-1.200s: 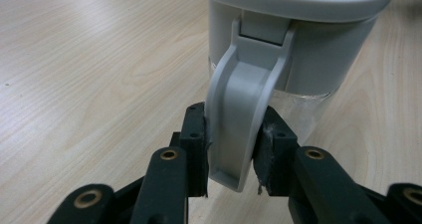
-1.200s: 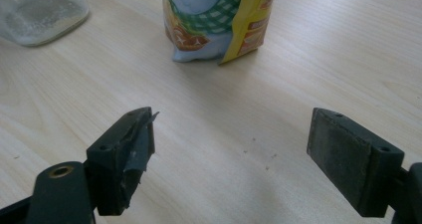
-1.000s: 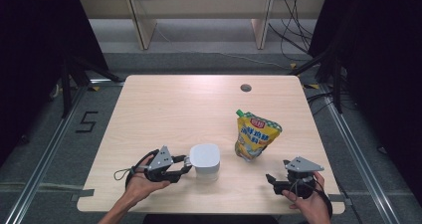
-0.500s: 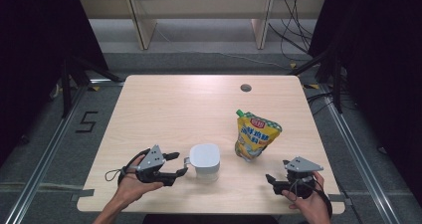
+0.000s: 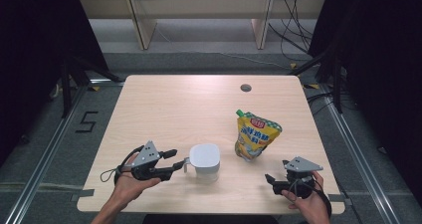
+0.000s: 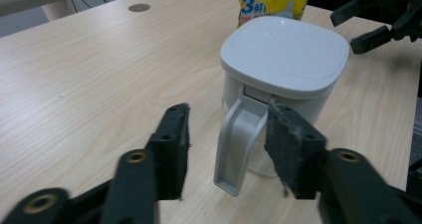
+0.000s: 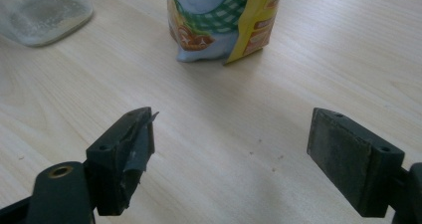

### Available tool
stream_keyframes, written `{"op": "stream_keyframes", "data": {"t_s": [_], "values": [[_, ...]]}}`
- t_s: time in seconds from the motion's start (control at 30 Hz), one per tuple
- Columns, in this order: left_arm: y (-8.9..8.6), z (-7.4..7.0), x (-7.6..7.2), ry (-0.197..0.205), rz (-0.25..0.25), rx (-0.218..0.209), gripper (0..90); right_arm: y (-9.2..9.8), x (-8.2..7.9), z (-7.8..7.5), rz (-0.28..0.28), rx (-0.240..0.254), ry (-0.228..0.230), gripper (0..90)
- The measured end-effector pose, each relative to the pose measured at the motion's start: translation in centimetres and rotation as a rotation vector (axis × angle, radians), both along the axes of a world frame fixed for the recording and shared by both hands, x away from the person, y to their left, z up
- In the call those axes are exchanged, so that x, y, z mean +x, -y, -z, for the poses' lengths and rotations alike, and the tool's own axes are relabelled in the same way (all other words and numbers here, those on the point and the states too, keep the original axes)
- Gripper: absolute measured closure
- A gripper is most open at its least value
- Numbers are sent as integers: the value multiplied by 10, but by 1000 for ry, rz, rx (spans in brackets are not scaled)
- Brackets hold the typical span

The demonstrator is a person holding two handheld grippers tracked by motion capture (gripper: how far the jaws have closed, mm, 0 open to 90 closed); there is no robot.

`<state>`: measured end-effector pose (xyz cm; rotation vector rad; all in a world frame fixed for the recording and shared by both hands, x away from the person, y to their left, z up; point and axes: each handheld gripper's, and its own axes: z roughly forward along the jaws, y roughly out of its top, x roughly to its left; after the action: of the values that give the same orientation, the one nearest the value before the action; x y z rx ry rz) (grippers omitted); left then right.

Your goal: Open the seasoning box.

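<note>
Risk ahead — left gripper [image 6: 226, 144] closing around jug handle [image 6: 238, 144], pads not yet pressing; jug [image 5: 205, 160] tipping if pinched off-centre. Right gripper [image 7: 231, 149] gaping wide, holding nothing, near pouch [image 5: 255, 136].

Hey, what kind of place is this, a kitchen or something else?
Probably a lab or recording workspace, not a kitchen: a bare wooden table stands between dark curtains, with loose cables on the grey floor behind and a taped number five beside it.
</note>
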<state>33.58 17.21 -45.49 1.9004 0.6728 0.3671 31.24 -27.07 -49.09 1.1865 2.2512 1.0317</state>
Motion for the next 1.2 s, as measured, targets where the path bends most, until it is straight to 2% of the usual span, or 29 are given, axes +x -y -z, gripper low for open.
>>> {"op": "stream_keyframes", "data": {"t_s": [0.03, 0.07, 0.1, 0.13, 0.17, 0.23, 0.37, 0.4, 0.47, 0.53, 0.57, 0.7, 0.73, 0.77, 0.8, 0.87, 1.0, 1.03, 1.07, 1.1, 1.17, 1.2], "values": [[-1, -2, 0, 18, -1, 10, 622, -1, 0, 0, 2, 4, -1, 196], [-2, -3, 1, 24, -1, -3, 668, 1, 2, 0, -14, -8, 23, 195], [-1, -5, 1, 17, -13, -16, 706, -1, 1, 0, -13, 7, 5, 194], [-1, -6, 2, 22, -20, -27, 735, -1, 1, 0, -14, -1, 7, 193], [-1, -7, 2, 20, -38, -38, 765, -1, 2, 0, -28, -12, 43, 193], [-1, -8, 1, 16, -51, -57, 815, -3, 0, -1, -30, 13, 23, 191], [5, -11, 0, 17, -29, -69, 889, -6, -1, -2, -54, 18, 25, 175], [7, -12, 0, 12, -20, -71, 890, -7, -2, -1, -49, 19, 30, 167], [12, -14, -1, 27, -5, -60, 891, -7, -1, -1, -60, 19, 45, 156], [16, -16, -1, 26, 2, -67, 891, -8, -1, -2, -65, 34, 38, 156], [18, -17, 0, 31, 6, -72, 891, -7, 0, -2, -72, 28, 62, 156], [23, -20, 0, 36, 12, -77, 891, -8, -1, -2, -73, 34, 47, 160], [25, -19, 1, 30, 13, -91, 891, -9, -1, -2, -73, 35, 42, 163], [25, -19, 1, 32, 16, -78, 891, -9, -2, -2, -73, 36, 41, 166], [26, -19, 2, 33, 24, -84, 891, -9, -1, -2, -79, 35, 47, 172], [28, -18, 3, 34, 26, -84, 891, -11, -1, -2, -97, 48, 53, 194], [29, -17, 5, 37, 19, -56, 891, -13, -1, -2, -116, 43, 71, 232], [29, -16, 5, 30, 14, -60, 891, -14, -2, -3, -113, 50, 44, 240], [30, -15, 6, 32, 22, -65, 891, -14, -1, -2, -130, 34, 68, 250], [30, -14, 6, 28, 8, -58, 891, -14, -1, -2, -129, 31, 67, 266], [30, -13, 6, 25, 14, -49, 891, -15, 0, -2, -143, 25, 70, 304], [31, -12, 6, 26, 17, -52, 891, -17, -1, -3, -144, 33, 50, 329]]}}
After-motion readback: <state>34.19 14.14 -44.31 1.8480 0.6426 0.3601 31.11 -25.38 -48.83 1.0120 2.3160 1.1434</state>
